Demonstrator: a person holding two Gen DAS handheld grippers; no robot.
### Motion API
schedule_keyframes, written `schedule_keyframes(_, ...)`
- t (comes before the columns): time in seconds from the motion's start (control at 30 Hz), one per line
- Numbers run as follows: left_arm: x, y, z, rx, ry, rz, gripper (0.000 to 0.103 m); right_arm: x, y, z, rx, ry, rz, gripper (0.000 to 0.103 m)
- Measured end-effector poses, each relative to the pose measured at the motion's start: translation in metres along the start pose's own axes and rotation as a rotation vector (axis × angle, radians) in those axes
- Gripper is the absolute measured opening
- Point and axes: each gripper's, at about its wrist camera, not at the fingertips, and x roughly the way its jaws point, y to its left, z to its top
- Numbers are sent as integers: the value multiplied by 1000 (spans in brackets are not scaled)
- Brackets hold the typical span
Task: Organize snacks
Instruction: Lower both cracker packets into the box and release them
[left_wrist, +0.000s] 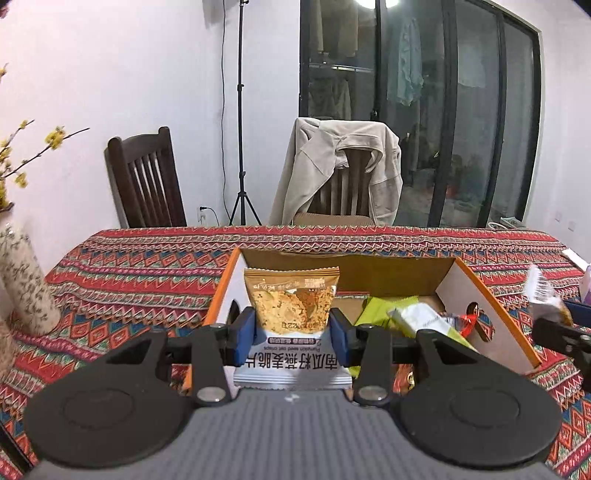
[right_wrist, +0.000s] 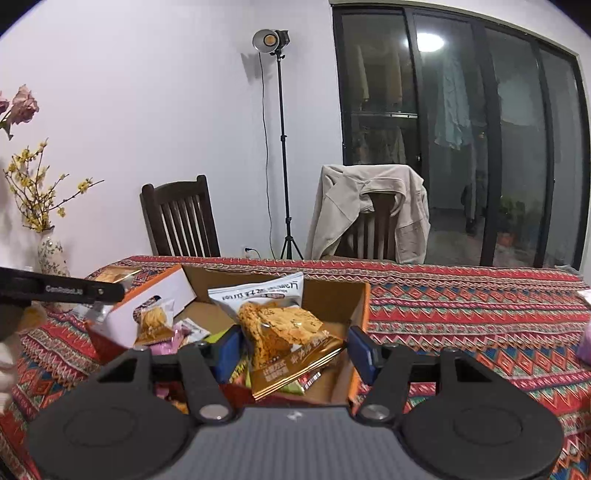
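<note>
My left gripper (left_wrist: 291, 325) is shut on a white and gold snack packet (left_wrist: 291, 314) and holds it upright over the left side of an open cardboard box (left_wrist: 480, 295) with orange edges. Several snack packets, among them a green one (left_wrist: 376, 310), lie in the box. My right gripper (right_wrist: 293, 350) stands wide, with a gold and white snack packet (right_wrist: 284, 328) tilted between its blue pads (right_wrist: 360, 347) above the box (right_wrist: 360, 306). The packet touches neither pad clearly. The right gripper also shows in the left wrist view (left_wrist: 554, 325) at the right edge.
The box sits on a table with a red patterned cloth (left_wrist: 147, 266). A flowered vase (left_wrist: 26, 280) stands at the left. Two dark wooden chairs (left_wrist: 147, 181) stand behind the table, one draped with a beige jacket (left_wrist: 340, 162). A light stand (right_wrist: 280, 147) stands by the wall.
</note>
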Motion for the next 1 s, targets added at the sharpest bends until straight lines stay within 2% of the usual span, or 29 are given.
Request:
schedule_keyframes(0.27, 30, -1, -3, -51, -8, -7, 43, 44, 11, 15, 18, 16, 14, 61)
schedule_keyframes(0.5, 48, 8, -12, -54, 6, -12, 43, 79, 14, 3, 12, 53, 31, 61)
schedule_keyframes(0.7, 54, 10, -17, -57, 27, -29, 44, 88, 15, -8, -4, 78, 37, 61)
schedule_keyframes(0.77, 53, 10, -17, -61, 21, -24, 52, 88, 15, -9, -3, 85, 37, 65)
schedule_keyframes(0.8, 52, 10, -17, -66, 14, -24, 65, 88, 14, -10, 3, 88, 39, 68)
schedule_keyframes(0.83, 49, 12, -18, -75, 1, -22, 86, 88, 12, -10, 10, 89, 39, 81)
schedule_keyframes(0.87, 47, 13, -17, -84, -12, -14, 93, 88, 11, -10, 18, 87, 39, 94)
schedule_keyframes(0.9, 44, 14, -17, -95, -30, 1, 103, 86, 9, -10, 28, 83, 35, 98)
schedule_keyframes(0.93, 42, 15, -17, -102, -49, 13, 103, 85, 7, -10, 35, 81, 34, 103)
schedule_keyframes(1.0, 40, 17, -16, -109, -52, 11, 103, 84, 3, -10, 50, 80, 37, 103)
